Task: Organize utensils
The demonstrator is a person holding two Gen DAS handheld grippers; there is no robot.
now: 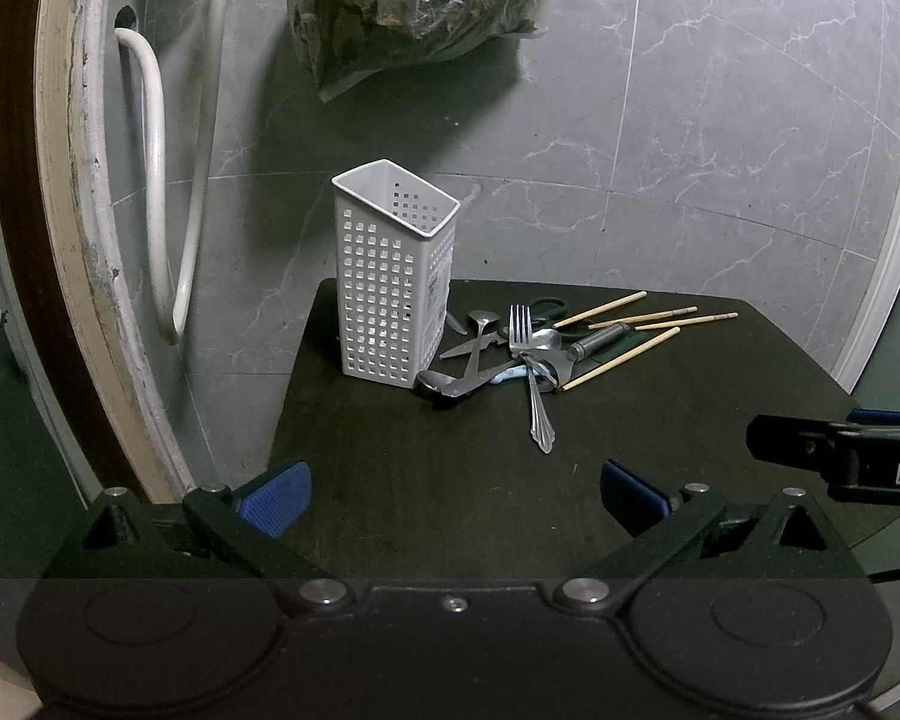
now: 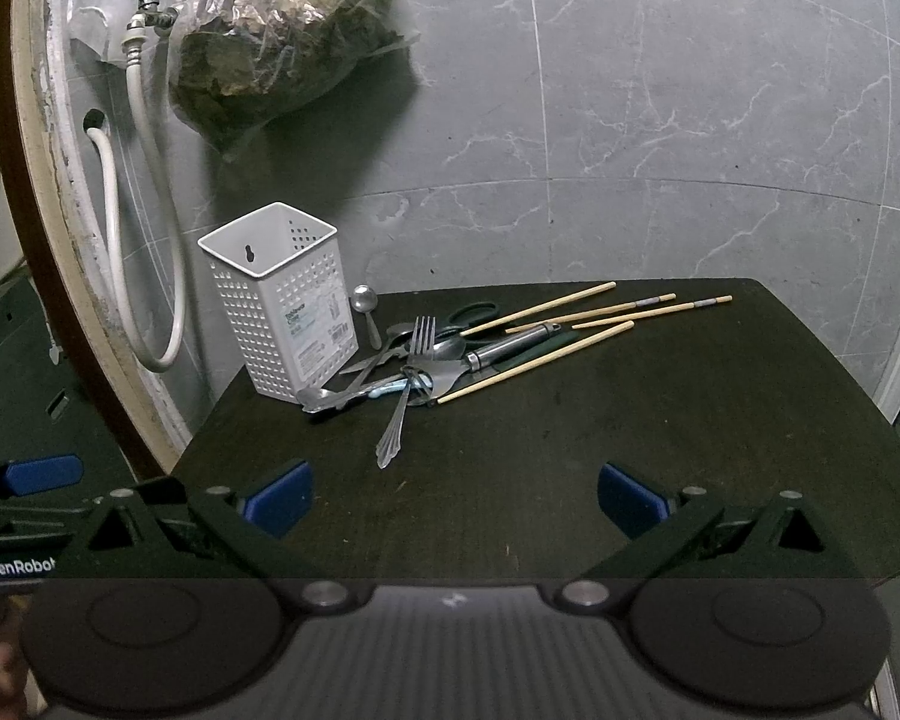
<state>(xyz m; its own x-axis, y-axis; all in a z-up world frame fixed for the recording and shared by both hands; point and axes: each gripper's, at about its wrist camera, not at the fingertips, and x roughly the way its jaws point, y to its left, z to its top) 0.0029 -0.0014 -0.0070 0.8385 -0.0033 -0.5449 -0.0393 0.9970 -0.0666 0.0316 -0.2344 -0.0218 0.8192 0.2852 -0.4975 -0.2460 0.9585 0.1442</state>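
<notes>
A white perforated utensil holder (image 1: 390,276) stands upright and empty at the far left of a dark table (image 1: 660,480); it also shows in the right wrist view (image 2: 282,306). Beside it lies a pile of utensils: a fork (image 1: 531,372) (image 2: 405,390), spoons (image 1: 450,384) (image 2: 450,349), black-handled scissors (image 1: 540,309) (image 2: 471,313), a metal-handled tool (image 1: 600,341) (image 2: 513,345) and several wooden chopsticks (image 1: 624,357) (image 2: 540,360). My left gripper (image 1: 456,501) is open and empty, short of the pile. My right gripper (image 2: 455,501) is open and empty, also short of it.
A grey marble-tiled wall stands behind the table. A plastic bag of dark stuff (image 1: 414,0) (image 2: 282,54) hangs on it. White hoses (image 1: 156,180) (image 2: 150,192) and a tap (image 2: 147,0) hang at the left by a wooden frame (image 1: 24,180). The right gripper's body (image 1: 840,456) shows at the left view's right edge.
</notes>
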